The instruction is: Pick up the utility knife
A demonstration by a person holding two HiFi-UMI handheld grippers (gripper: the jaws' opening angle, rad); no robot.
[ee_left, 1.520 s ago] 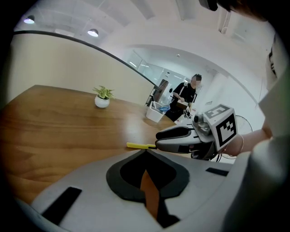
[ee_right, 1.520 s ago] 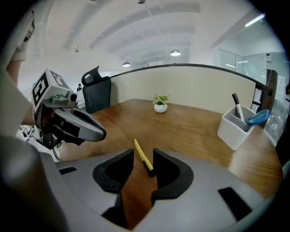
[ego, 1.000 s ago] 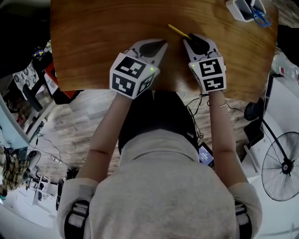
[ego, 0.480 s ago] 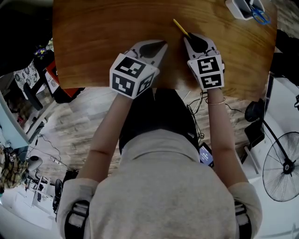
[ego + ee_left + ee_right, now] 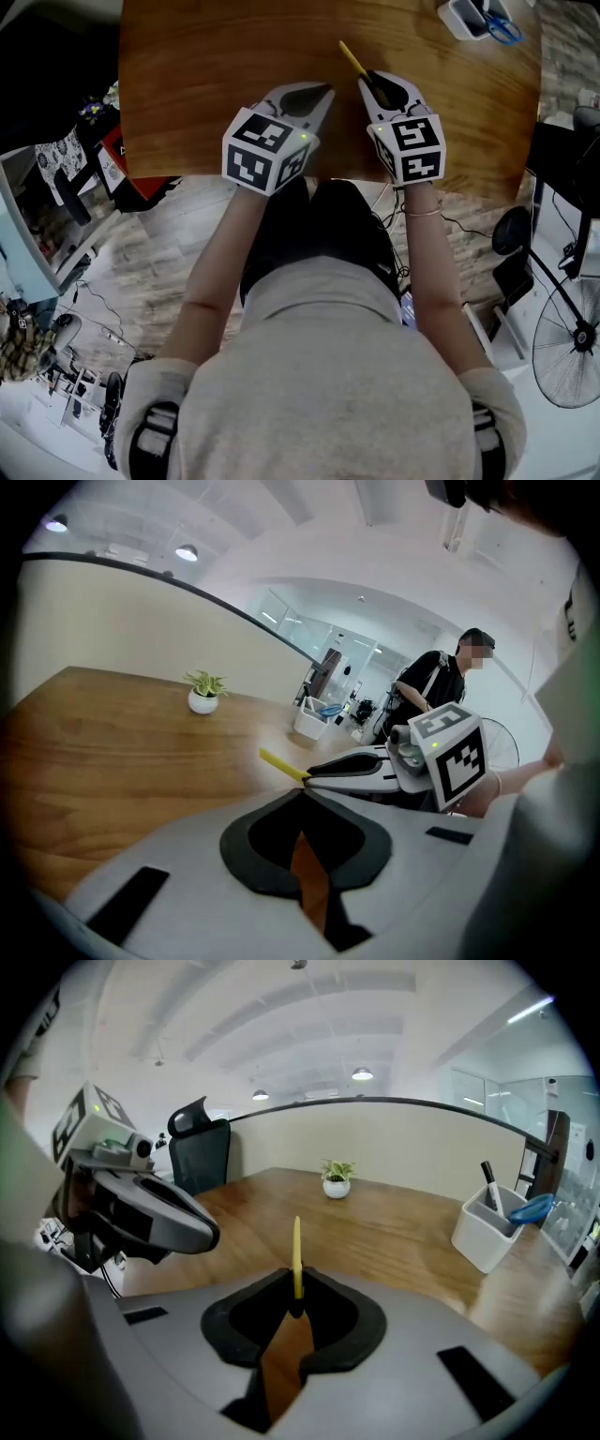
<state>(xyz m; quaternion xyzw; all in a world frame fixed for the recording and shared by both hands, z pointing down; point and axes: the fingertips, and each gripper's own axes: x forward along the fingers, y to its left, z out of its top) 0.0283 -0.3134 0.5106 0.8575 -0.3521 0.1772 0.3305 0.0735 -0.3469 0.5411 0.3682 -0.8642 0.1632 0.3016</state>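
head view: the person stands at the near edge of a wooden table [image 5: 206, 75] with a gripper in each hand. the left gripper [image 5: 323, 91] and right gripper [image 5: 370, 80] sit side by side over the near edge, apart, both pointing away from the body. the right one is clamped on the knife [image 5: 352, 58], whose thin yellow body sticks out past the tips, slanting up and to the left over the wood. a white holder [image 5: 464, 17] stands at the far right corner of the table, well apart from the grippers. a fan [image 5: 572, 342] stands on the floor to the right.

left gripper view: its jaws are together, tips meeting, with nothing between them. beyond the tips, the right gripper comes in from the right with the knife's yellow end poking out to the left. a small potted plant [image 5: 203, 693] stands far back on the table, and a person [image 5: 436, 691] is in the room behind.

right gripper view: the jaws pinch the knife's near end at their tips; the rest points straight ahead and looks clear of the wood. the left gripper shows at left. the plant is at the far edge, the holder at right with a pen [image 5: 488, 1185] in it, and a dark chair [image 5: 200, 1152] stands behind the table.
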